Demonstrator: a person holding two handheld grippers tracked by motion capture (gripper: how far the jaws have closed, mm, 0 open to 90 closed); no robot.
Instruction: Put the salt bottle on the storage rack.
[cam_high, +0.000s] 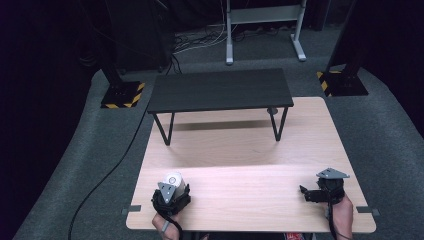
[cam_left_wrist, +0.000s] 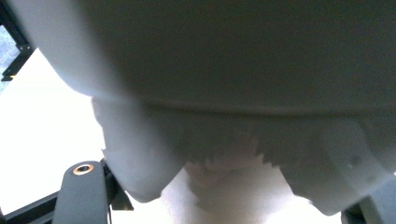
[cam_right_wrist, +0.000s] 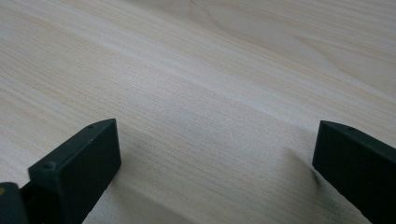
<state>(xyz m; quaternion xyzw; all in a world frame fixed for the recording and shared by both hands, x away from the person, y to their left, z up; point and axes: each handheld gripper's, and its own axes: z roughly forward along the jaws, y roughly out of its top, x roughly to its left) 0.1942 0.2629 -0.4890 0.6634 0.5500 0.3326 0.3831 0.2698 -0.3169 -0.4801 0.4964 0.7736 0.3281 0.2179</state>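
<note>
White cylinder (cam_high: 175, 181): lay on its side at near-left part of light wooden table (cam_high: 250, 150), round end face turned up toward high view; clamped between jaws of left gripper (cam_high: 171, 196), held just above or on tabletop, which of the two not discernible; seen very close and blurred in left gripper view (cam_left_wrist: 224, 93), pale body with a ragged lower edge, one black jaw showing at lower left

Left gripper: closed on white cylinder; grey three-cornered plate on top; gripped by left hand (cam_high: 165, 222) entering from bottom edge of high view

Right gripper (cam_high: 306, 193): jaws held wide apart, nothing between them; bare wood grain of table between both black jaws in right gripper view (cam_right_wrist: 215, 154); positioned low over near-right part of table, pointed toward table's middle; grey plate on top; held by right hand (cam_high: 341, 210); well apart from left gripper and from white cylinder

Black shelf stand (cam_high: 220, 90): small black bench on thin angled legs, standing on far half of table, top bare; well apart from both grippers

Surroundings: grey carpet floor (cam_high: 380, 130); black cable (cam_high: 110, 165) trailing across floor at left; two post bases with yellow-black striping (cam_high: 122, 95) at far left and far right; grey metal frame (cam_high: 262, 30) beyond table
</note>
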